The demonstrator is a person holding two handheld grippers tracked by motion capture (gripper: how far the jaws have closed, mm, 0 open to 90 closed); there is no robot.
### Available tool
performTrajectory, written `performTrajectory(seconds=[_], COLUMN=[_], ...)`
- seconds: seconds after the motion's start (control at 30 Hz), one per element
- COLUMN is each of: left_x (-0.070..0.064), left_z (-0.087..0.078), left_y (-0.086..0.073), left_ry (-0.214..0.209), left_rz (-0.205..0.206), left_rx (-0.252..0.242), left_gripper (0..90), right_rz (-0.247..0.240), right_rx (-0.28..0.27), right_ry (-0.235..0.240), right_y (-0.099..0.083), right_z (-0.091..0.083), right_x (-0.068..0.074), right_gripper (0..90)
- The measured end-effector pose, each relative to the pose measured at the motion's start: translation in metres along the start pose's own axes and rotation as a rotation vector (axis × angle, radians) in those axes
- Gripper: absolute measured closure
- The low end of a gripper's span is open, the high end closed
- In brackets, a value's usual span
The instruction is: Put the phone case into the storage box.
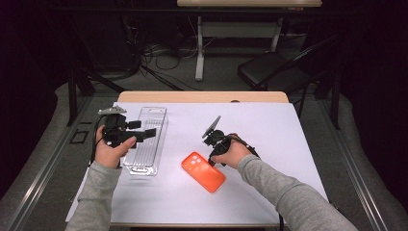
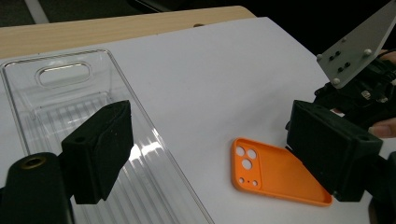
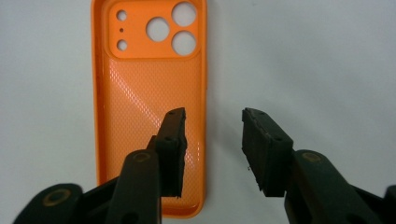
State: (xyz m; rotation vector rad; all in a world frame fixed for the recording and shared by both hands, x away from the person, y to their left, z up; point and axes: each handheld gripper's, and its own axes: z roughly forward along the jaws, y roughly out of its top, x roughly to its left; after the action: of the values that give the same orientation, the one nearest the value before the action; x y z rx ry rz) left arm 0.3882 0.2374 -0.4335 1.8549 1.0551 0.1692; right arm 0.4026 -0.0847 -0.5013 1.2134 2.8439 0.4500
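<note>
The right gripper hangs over the orange phone case with its jaws apart; one jaw is above the case's inside, the other beyond its long edge over the white table cover. In the high view the case lies at five o'clock from table centre. The left gripper, jaws also spread, sits above the clear plastic tray at nine o'clock.
</note>
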Motion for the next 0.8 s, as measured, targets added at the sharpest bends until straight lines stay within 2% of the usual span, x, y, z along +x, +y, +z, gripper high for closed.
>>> performTrajectory(seconds=[0.03,0.13,0.2,0.27,0.37,0.5,0.57,0.63,0.8], left_x=[0.000,0.001,0.001,0.001,0.002,0.003,0.003,0.003,0.004], left_z=[0.000,0.000,-0.001,-0.001,-0.002,-0.002,-0.002,-0.002,-0.002], left_y=[0.000,0.000,0.000,0.000,-0.001,-0.001,-0.001,-0.001,-0.001], left_ry=[-0.001,-0.001,-0.001,0.000,0.001,0.001,0.001,0.002,0.003], left_rz=[-0.001,-0.002,-0.004,-0.007,-0.008,-0.008,-0.008,-0.011,-0.010], left_rx=[-0.001,0.000,-0.001,-0.003,-0.004,-0.003,-0.003,-0.005,-0.005], left_gripper=[15.1,15.1,15.1,15.1,15.1,15.1,15.1,15.1,15.1], right_rz=[0.004,0.004,0.008,0.019,0.011,0.035,0.034,0.037,0.047], right_rx=[0.022,0.039,0.025,0.053,0.056,0.084,0.094,0.076,0.108], right_ry=[0.004,0.016,0.011,0.016,0.012,0.014,0.013,0.019,0.028], right_y=[0.000,0.001,0.001,0.001,0.001,0.000,0.000,-0.001,-0.002], right_z=[-0.001,0.001,0.003,0.004,0.007,0.010,0.011,0.013,0.015], right_x=[0.000,-0.001,0.000,-0.001,-0.001,0.000,-0.001,-0.001,-0.001], right_gripper=[61.9,65.0,66.9,66.6,66.7,67.3,69.6,70.8,73.8])
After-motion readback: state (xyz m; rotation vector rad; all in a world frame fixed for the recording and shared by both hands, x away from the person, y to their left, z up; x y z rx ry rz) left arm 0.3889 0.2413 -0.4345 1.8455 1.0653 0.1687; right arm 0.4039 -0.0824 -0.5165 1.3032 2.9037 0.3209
